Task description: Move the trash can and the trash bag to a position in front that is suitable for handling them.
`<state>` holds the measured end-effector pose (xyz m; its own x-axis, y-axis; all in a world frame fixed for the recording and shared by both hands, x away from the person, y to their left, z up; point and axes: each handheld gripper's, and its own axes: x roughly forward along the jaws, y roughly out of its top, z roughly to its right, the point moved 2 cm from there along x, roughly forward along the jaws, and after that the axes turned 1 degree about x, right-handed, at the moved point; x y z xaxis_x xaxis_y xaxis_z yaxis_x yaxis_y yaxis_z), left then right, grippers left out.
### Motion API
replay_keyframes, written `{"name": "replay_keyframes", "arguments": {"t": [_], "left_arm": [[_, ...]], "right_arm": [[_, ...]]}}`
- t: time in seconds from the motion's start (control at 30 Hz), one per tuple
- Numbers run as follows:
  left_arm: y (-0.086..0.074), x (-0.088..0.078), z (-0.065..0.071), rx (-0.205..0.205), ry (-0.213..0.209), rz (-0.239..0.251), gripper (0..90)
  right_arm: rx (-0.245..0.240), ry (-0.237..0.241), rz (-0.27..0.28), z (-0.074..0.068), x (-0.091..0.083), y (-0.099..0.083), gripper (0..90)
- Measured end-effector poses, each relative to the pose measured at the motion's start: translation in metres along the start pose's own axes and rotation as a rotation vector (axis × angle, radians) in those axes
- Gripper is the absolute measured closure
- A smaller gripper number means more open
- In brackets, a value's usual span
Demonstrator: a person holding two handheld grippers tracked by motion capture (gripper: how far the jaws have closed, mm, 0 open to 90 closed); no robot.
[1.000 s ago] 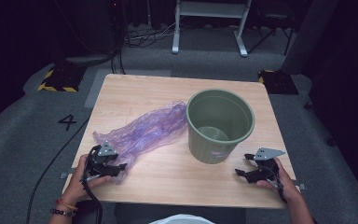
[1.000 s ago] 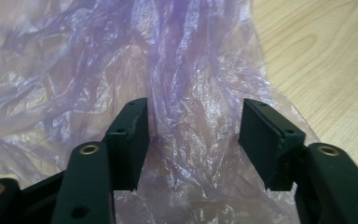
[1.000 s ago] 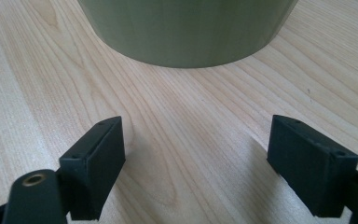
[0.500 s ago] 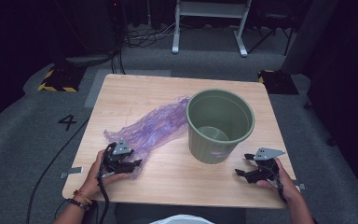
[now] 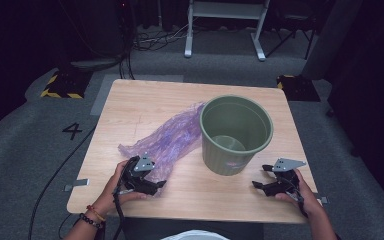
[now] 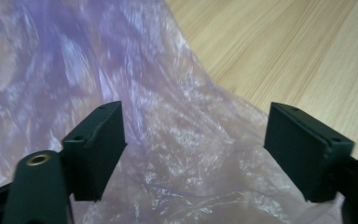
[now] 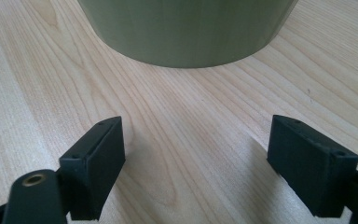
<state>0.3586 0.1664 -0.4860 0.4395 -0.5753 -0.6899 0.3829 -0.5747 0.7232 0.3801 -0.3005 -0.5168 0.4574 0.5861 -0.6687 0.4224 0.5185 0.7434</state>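
Two grippers low at the near edge of the pale wooden table (image 5: 145, 100) in the high view. Left gripper (image 5: 152, 186) now further in from the table's left edge than a second ago, sitting at the near end of the crumpled translucent purple plastic bag (image 5: 172, 137); jaws just opened wider, spread apart. Right gripper (image 5: 261, 184) unmoved near the right corner, jaws apart, holding nothing. Round olive-green plastic bin (image 5: 236, 132) upright, right of centre, touching the bag's far end; apparently nothing inside, though a pale patch on its floor too unclear to name. Bag lying flat, stretched diagonally from the bin towards the left hand (image 5: 111, 187).

Seen along the left gripper (image 6: 193, 144): both black pads wide apart with wrinkled purple film (image 6: 121, 84) spread beneath and between them, not pinched. Bare wood (image 6: 307, 51) at upper right.

Seen along the right gripper (image 7: 193, 149): pads wide apart over bare wood, curved green bin wall (image 7: 186, 28) just ahead, not touched.

Judgement: left-hand shift plus wider jaws suggests lining up for a pinch on the bag's near end; bag not yet gripped, lining of the bin yet to begin.
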Motion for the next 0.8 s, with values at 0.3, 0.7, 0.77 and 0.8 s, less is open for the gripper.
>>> {"name": "replay_keyframes", "arguments": {"t": [0.3, 0.7, 0.77, 0.8], "left_arm": [[0.01, -0.001, 0.016, 0.087, 0.108, -0.051, 16.0], [0.017, 0.039, 0.021, 0.069, -0.128, -0.141, 54.8], [0.022, 0.044, 0.023, 0.075, -0.138, -0.137, 54.1], [0.024, 0.047, 0.024, 0.08, -0.141, -0.133, 53.7]], "right_arm": [[0.0, 0.0, 0.0, 0.0, 0.0, 0.0, 18.7], [-0.001, 0.001, 0.0, 0.0, 0.0, 0.0, 18.7], [-0.001, 0.001, 0.0, 0.0, 0.0, 0.0, 18.7], [-0.001, 0.001, 0.0, 0.0, 0.0, 0.0, 18.7]]}}
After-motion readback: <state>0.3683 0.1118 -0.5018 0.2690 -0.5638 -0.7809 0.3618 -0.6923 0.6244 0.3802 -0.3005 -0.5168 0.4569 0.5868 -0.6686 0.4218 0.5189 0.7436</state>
